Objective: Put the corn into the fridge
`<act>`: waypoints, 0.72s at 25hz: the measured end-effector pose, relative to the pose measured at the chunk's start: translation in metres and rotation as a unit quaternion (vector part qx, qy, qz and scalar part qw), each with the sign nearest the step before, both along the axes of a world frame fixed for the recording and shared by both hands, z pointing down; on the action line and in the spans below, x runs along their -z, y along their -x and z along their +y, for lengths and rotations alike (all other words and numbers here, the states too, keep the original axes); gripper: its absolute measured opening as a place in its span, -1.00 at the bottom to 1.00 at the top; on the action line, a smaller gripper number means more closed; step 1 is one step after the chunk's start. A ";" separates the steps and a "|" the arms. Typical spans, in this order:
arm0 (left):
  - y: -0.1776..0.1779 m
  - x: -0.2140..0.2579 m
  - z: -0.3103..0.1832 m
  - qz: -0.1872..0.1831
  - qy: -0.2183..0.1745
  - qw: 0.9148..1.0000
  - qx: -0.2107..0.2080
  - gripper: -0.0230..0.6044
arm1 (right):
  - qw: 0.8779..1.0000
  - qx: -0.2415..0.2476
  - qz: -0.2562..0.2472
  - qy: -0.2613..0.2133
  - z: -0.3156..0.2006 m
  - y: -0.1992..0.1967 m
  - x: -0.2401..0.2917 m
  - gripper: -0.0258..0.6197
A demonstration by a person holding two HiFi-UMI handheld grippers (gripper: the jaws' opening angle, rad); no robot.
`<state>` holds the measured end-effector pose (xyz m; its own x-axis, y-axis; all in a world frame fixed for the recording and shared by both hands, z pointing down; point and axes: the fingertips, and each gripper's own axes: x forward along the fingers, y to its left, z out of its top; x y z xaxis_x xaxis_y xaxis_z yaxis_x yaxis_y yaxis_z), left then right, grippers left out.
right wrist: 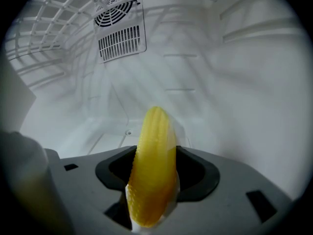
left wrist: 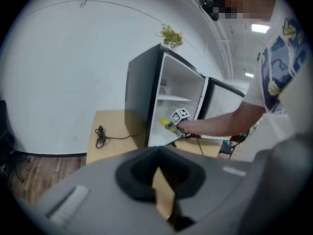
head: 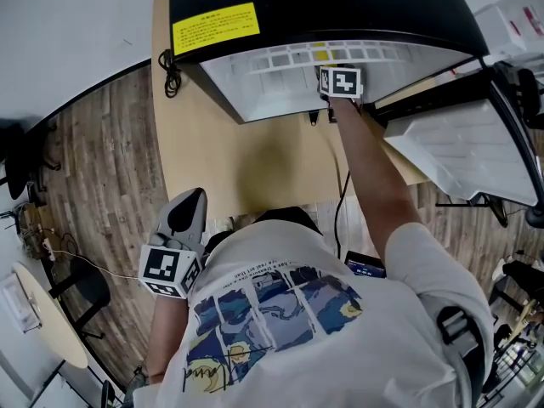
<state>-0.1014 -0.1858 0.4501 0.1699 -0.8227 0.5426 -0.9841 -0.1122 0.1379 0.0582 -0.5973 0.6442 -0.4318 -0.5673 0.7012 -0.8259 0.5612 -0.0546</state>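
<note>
A yellow corn cob [right wrist: 154, 155] stands upright between the jaws of my right gripper [right wrist: 152, 192], which is shut on it. The cob is inside the white cavity of the fridge [right wrist: 205, 82], above its floor. In the head view, my right gripper [head: 338, 83] reaches into the open black fridge [head: 340, 7] and its tips are hidden. The left gripper view shows the corn [left wrist: 165, 123] as a small yellow spot at the fridge opening [left wrist: 168, 106]. My left gripper [head: 194, 198] hangs low by the person's side, shut, with nothing in it [left wrist: 164, 199].
The fridge stands on a tan table [head: 221, 160], and a black cable [head: 170, 70] lies coiled at the table's back left. The fridge door [head: 459, 151] is swung open to the right. A fan vent [right wrist: 120, 28] sits on the fridge's back wall. A chair [head: 81, 287] stands to the left.
</note>
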 end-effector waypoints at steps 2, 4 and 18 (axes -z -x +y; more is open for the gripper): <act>-0.002 0.001 -0.003 0.000 -0.001 1.000 -0.003 -0.90 | 1.000 0.003 -0.002 0.001 0.001 0.001 0.000 -0.18; -0.004 0.001 -0.005 0.000 -0.003 1.000 -0.007 -0.90 | 1.000 0.006 -0.003 0.002 0.001 0.002 0.000 -0.18; -0.009 0.002 0.001 0.003 0.001 1.000 -0.019 -0.90 | 1.000 0.016 -0.014 -0.002 0.013 -0.004 0.003 -0.14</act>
<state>-0.0919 -0.1844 0.4486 0.2043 -0.8141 0.5436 -0.9782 -0.1495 0.1439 0.0622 -0.5846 0.6413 -0.4692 -0.5548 0.6870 -0.8052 0.5883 -0.0748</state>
